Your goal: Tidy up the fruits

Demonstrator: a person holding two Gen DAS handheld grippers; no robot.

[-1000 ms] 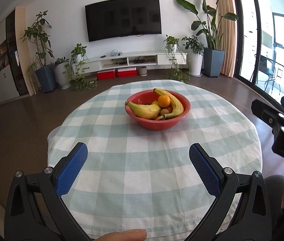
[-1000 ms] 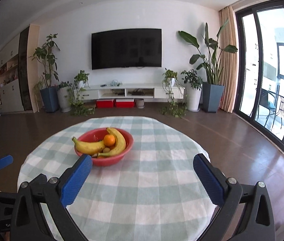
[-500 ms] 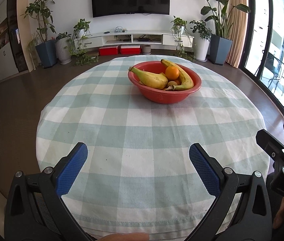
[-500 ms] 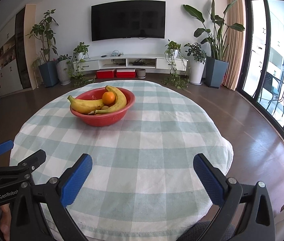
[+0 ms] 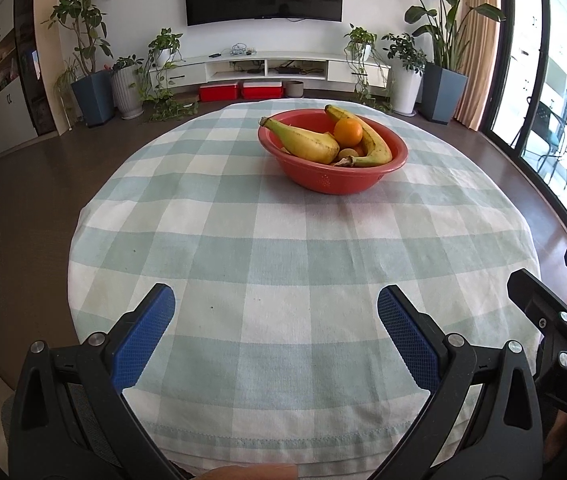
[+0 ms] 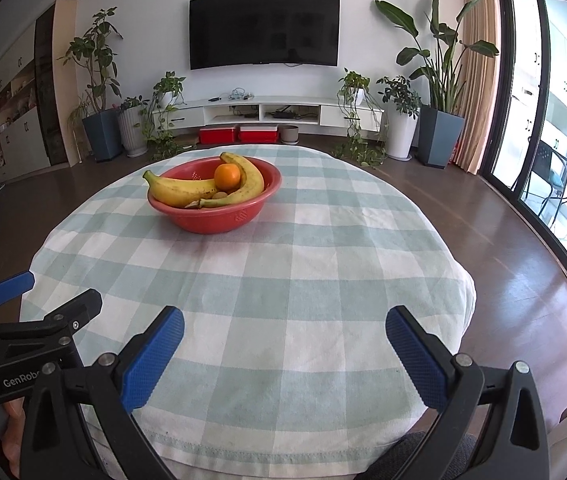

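Red round plastic bowl (image 5: 333, 178) on the far half of a round table (image 5: 283, 280) draped in a pale green and white checked cloth, toward 1 o'clock in the left wrist view and 11 o'clock in the right wrist view (image 6: 214, 216). Inside: a plump yellow banana (image 5: 305, 145) lying across the left side, a longer curved yellow banana (image 5: 367, 140) along the right rim, a small round orange fruit (image 5: 348, 132) resting between them, and some smaller brownish fruit underneath, too hidden to identify. Nothing else on the cloth between bowl and near edge.

Left gripper (image 5: 275, 332) low over the near table edge at 6 o'clock, blue-padded fingers spread wide, nothing held. Right gripper (image 6: 283, 354) likewise over the near edge, spread wide and empty; seen also at 4 o'clock in the left wrist view, just beside the table rim. Both well apart from the bowl.

Beyond the table: dark wall-mounted television (image 6: 264, 28), low white media shelf (image 6: 267, 112), two red boxes (image 6: 237, 134) on the dark wood floor, potted plants at both sides, glass doors at 3 o'clock.
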